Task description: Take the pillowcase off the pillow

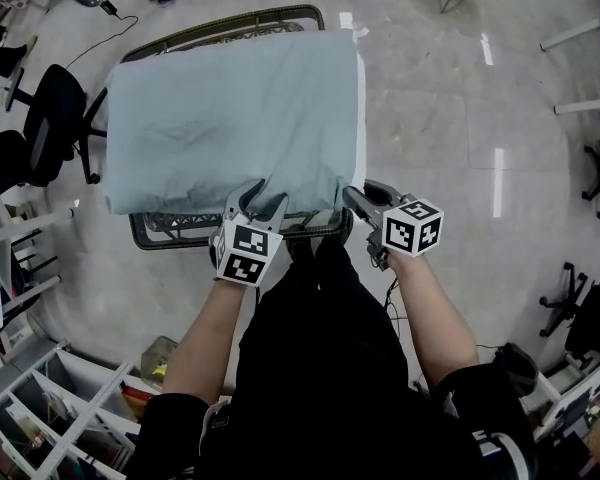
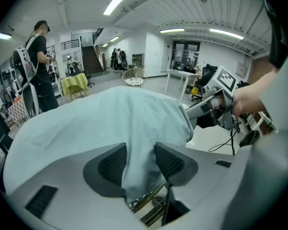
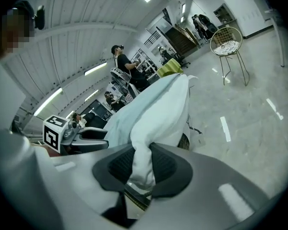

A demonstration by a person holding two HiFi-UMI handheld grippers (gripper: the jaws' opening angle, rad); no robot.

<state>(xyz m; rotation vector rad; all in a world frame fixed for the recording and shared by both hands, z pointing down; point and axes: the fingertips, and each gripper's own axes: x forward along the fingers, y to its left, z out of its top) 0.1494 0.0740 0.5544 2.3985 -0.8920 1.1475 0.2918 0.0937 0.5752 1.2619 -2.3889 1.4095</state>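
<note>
The left gripper (image 1: 260, 200) is clamping a fold of the pillowcase (image 1: 230, 118) between its jaws, the right gripper (image 1: 352, 196) is pinching a corner of the white pillow (image 3: 158, 114) between its own, and the case is covering nearly everything beyond them, so stripping is judged barely begun.

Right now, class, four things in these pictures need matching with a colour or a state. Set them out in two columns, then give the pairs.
1. left tool
2. right tool
3. pillowcase
4. floor

A. pale grey and glossy
B. clamped on the white pillow corner
C. light blue
D. pinching light blue cloth

Pairs: 1-D, 2-B, 3-C, 4-A
</note>
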